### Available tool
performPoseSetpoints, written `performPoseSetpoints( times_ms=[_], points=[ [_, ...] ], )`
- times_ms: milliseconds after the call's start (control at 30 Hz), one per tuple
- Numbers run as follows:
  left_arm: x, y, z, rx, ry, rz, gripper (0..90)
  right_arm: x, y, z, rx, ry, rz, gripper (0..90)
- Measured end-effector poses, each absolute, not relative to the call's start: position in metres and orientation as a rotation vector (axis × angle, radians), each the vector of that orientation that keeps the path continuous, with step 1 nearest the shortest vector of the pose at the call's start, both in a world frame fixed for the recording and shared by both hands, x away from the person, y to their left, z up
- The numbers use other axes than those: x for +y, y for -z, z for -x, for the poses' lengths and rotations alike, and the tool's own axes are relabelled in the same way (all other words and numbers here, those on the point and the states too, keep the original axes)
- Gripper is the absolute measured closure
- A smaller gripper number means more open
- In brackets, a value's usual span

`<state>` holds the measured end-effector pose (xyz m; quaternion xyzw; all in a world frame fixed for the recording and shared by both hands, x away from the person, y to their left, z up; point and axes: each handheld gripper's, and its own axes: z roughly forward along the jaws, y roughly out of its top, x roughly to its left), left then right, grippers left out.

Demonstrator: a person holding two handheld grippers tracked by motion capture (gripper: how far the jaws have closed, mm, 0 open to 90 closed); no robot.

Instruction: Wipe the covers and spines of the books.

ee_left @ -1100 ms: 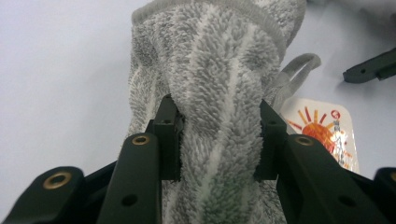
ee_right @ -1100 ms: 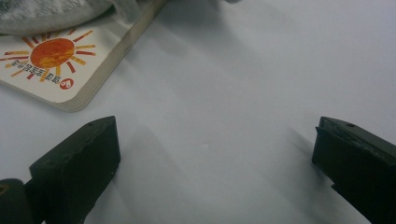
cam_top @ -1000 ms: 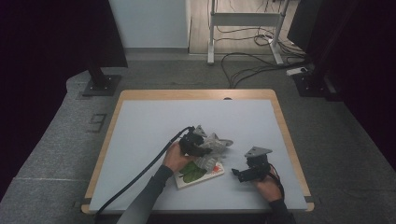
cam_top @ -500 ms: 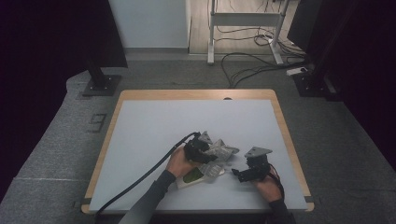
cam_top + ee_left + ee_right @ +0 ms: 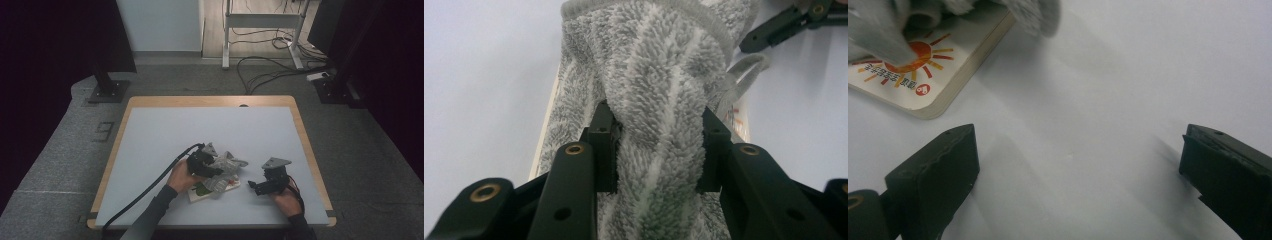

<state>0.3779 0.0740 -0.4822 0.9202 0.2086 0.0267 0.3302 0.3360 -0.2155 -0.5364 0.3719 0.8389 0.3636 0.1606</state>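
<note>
While the left tool (image 5: 656, 150) squeezes a thick fold of the grey striped towel (image 5: 659, 90) between its two black jaws, the pads press into the pile from both sides, so the grip is plainly closed on the cloth. From the left gripper view you see the fluffy weave up close, a hemmed edge across the top, and a thin pale book (image 5: 736, 117) peeking out beneath the towel's right side; the tips of the other tool poke in at the upper right corner. From the high view the same left tool (image 5: 212, 167) sits near the front middle of the surface (image 5: 150, 145), the towel (image 5: 231, 164) bunched and draped around it and spilling to the right, over the book (image 5: 200, 192) that lies flat underneath, its green cover showing at the near edge.

Off to the right, well apart from the towel, the right tool (image 5: 254, 187) rests low over the bare surface, held by a hand at the front edge. Its own view shows the jaws standing wide with nothing between them but the pale surface (image 5: 1108, 100). That view also gives what the overhead camera cannot: the book's corner (image 5: 933, 75) printed with an orange sun and small lettering, and a towel edge (image 5: 1033, 15) hanging over it at the top.
</note>
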Motion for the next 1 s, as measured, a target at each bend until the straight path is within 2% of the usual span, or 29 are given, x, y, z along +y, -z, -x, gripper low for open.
performPoseSetpoints(
  times_ms=[1000],
  points=[
    [0.159,0.481,-0.343,0.665,-0.116,-2.364,61.4,-0.215,0.536,-0.335,2.399,-1.047,-1.052,4.1]
  ],
)
